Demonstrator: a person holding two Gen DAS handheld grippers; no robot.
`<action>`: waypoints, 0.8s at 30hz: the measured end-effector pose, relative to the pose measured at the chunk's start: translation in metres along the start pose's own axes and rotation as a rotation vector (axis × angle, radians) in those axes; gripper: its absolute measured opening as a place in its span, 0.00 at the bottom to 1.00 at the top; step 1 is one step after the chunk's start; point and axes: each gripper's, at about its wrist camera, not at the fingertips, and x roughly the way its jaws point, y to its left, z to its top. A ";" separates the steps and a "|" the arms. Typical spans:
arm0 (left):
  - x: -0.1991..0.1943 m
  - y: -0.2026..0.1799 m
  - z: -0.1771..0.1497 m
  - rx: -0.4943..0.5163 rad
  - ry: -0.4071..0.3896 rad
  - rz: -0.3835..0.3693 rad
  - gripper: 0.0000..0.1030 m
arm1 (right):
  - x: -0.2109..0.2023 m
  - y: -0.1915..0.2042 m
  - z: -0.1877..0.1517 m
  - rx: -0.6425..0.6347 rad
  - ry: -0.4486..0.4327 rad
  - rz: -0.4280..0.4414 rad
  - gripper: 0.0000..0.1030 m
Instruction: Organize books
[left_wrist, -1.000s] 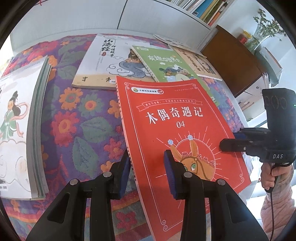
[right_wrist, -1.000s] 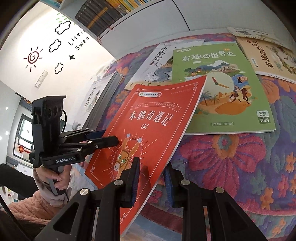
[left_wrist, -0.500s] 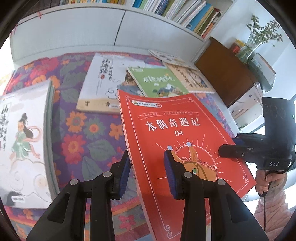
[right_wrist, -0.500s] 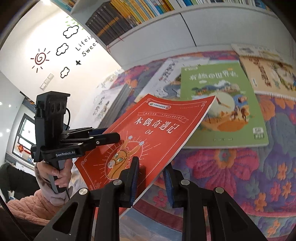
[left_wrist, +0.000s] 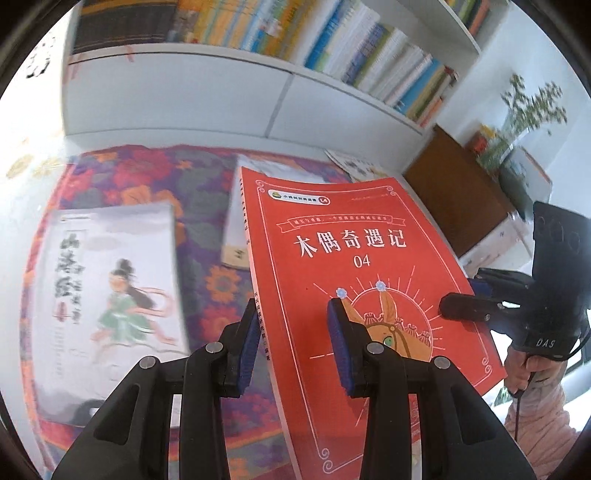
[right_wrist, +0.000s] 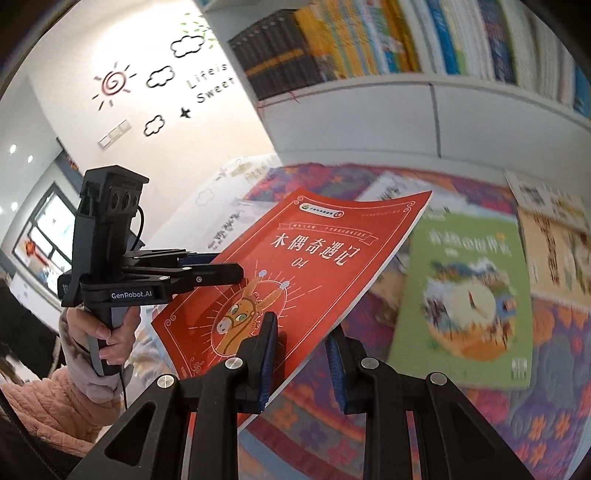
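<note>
The red book (left_wrist: 354, 280) is held clear above the flowered cloth (left_wrist: 207, 266), tilted, between two grippers. The left gripper (left_wrist: 291, 341) is clamped on its spine edge, the right gripper (right_wrist: 301, 354) on the opposite edge. Left of the raised book, a stack of books (left_wrist: 110, 295) is laid flat on the cloth. To its right, in the right wrist view, the green book (right_wrist: 465, 291) is laid flat, with another book (right_wrist: 554, 240) just beside it further right. Behind the cloth, a bookshelf (left_wrist: 332, 59) is set along the wall. A wooden cabinet (left_wrist: 454, 199) is placed at the far right.
</note>
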 end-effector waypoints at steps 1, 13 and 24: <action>-0.004 0.005 0.001 -0.009 -0.011 0.005 0.32 | 0.002 0.004 0.002 -0.010 -0.003 0.002 0.24; -0.050 0.088 0.005 -0.130 -0.117 0.116 0.32 | 0.070 0.065 0.056 -0.142 -0.031 0.074 0.24; -0.041 0.157 -0.016 -0.210 -0.098 0.171 0.32 | 0.148 0.092 0.068 -0.176 0.020 0.089 0.24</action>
